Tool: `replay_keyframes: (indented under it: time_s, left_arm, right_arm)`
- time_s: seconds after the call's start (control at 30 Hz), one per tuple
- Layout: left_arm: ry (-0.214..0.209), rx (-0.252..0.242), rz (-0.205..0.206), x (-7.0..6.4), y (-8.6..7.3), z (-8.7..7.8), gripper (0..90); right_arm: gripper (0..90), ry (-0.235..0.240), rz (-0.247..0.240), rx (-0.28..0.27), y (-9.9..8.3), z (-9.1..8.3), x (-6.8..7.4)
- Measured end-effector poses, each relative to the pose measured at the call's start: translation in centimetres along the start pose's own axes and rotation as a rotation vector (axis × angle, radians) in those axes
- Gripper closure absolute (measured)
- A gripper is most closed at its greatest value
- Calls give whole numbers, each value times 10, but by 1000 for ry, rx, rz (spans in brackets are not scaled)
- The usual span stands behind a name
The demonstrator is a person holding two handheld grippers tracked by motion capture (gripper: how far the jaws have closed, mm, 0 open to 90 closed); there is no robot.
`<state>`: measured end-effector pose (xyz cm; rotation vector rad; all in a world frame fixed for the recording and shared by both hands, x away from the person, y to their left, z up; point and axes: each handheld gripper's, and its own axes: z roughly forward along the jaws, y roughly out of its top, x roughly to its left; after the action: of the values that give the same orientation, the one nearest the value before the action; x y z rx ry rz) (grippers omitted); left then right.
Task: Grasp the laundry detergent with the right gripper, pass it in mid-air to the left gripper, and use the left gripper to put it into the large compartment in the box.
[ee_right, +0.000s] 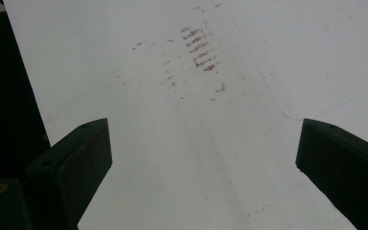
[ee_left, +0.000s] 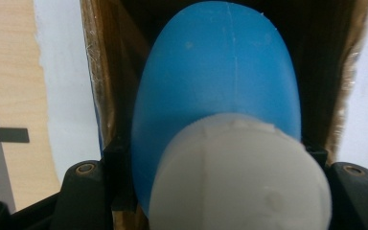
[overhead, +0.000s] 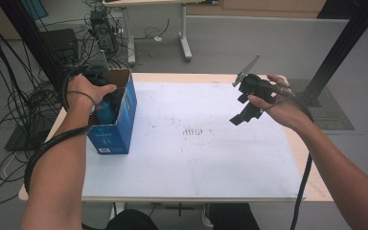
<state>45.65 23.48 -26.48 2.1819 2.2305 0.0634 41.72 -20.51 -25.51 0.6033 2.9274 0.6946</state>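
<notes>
The blue bottle (ee_left: 215, 91) with its white cap (ee_left: 239, 177) sits inside the open blue box (overhead: 120, 122) at the left of the high view, and the left tool (overhead: 106, 106) reaches down into that box from above. In the left gripper view the bottle stands between the two black jaws, the cap nearest the camera and the brown cardboard walls close on both sides; the jaws look closed against the bottle's sides, though the contact itself is hidden behind its bulge.

To do this step well, I judge the left tool should travel straight along the box's long axis, keeping the bottle centred so it does not scrape the cardboard or tip the box, which stands near the left edge of the white worktop (overhead: 196, 158). The grip wants to stay firm, since the smooth, rounded plastic could slip.

On the box's front face, low in the high view, there is a small white label, too blurred to read. No writing shows on the bottle or cap.

At the right of the high view, the right tool (overhead: 242, 114) hangs above the worktop, well apart from the box. In the right gripper view its jaws stand wide apart with nothing between them, over faint reddish smudges (ee_right: 200, 48) on the sheet.
</notes>
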Motion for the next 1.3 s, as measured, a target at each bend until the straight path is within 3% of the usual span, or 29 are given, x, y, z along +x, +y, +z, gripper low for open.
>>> replay_keyframes:
  time_s: [0.3, 0.37, 1.3]
  left_arm:
    - [-16, 17, 11, 0, -6, 15, 378]
    - [-21, 1, 7, 1, -8, 14, 377]
    - [-7, 10, 2, -2, -11, 16, 375]
  right_arm:
    - [51, 0, 1, -2, 1, 1, 1]
    - [51, 0, 3, 0, 0, 1, 0]
    - [51, -10, 15, -8, -4, -3, -3]
